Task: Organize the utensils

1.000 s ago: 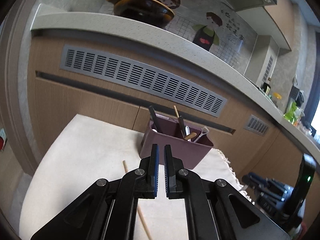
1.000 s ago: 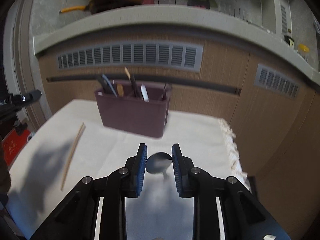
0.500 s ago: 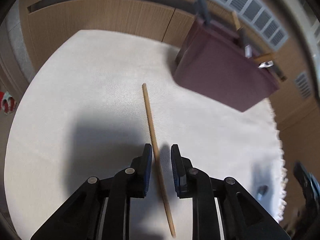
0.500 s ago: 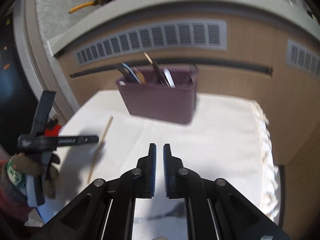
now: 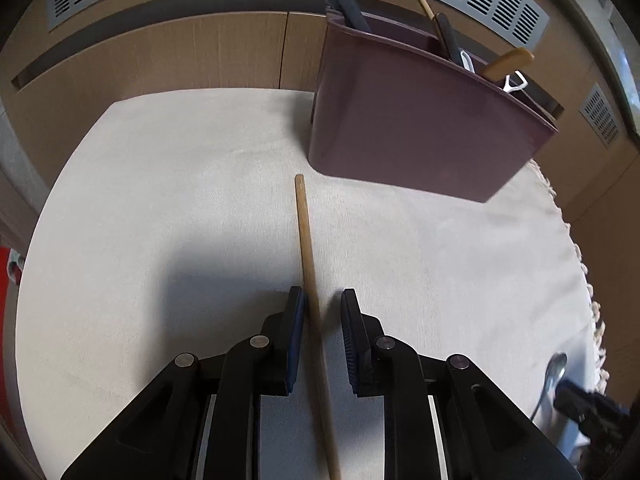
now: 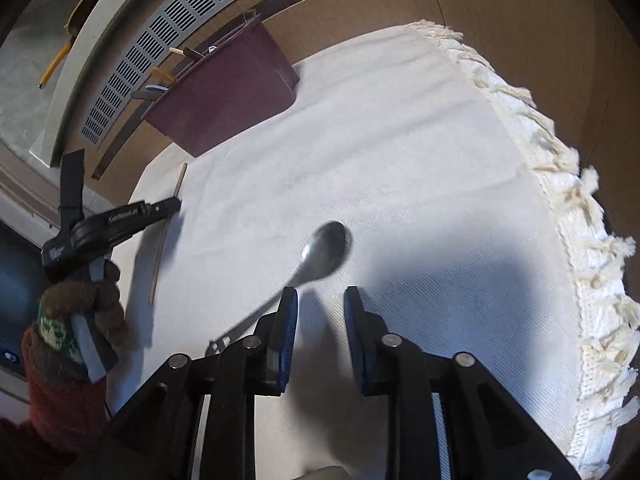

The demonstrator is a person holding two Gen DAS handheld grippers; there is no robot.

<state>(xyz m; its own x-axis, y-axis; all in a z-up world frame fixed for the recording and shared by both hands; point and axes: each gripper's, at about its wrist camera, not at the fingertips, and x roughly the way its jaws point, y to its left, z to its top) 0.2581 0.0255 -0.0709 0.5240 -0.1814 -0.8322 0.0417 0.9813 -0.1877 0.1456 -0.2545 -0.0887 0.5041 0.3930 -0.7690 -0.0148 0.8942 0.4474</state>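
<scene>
Straddling a chopstick [image 5: 309,268], the left gripper [image 5: 322,312] is sitting w/ fingers spread, stick lying on the cloth [image 5: 160,200] betw. them, nearly touching the left pad. Holder [image 5: 420,124] is standing ahead-right. Right gripper [image 6: 320,312] is hovering spread too; spoon [image 6: 322,250] is lying just ahead-left, handle passing under its left finger.

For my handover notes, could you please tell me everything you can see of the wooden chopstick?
The chopstick is one thin, light-brown stick that looks wooden, lying flat on the white cloth. Its far end points toward the purple utensil holder without touching it. The open left gripper straddles its middle, the stick lying close against one finger; the near end runs on beneath the gripper.
</scene>
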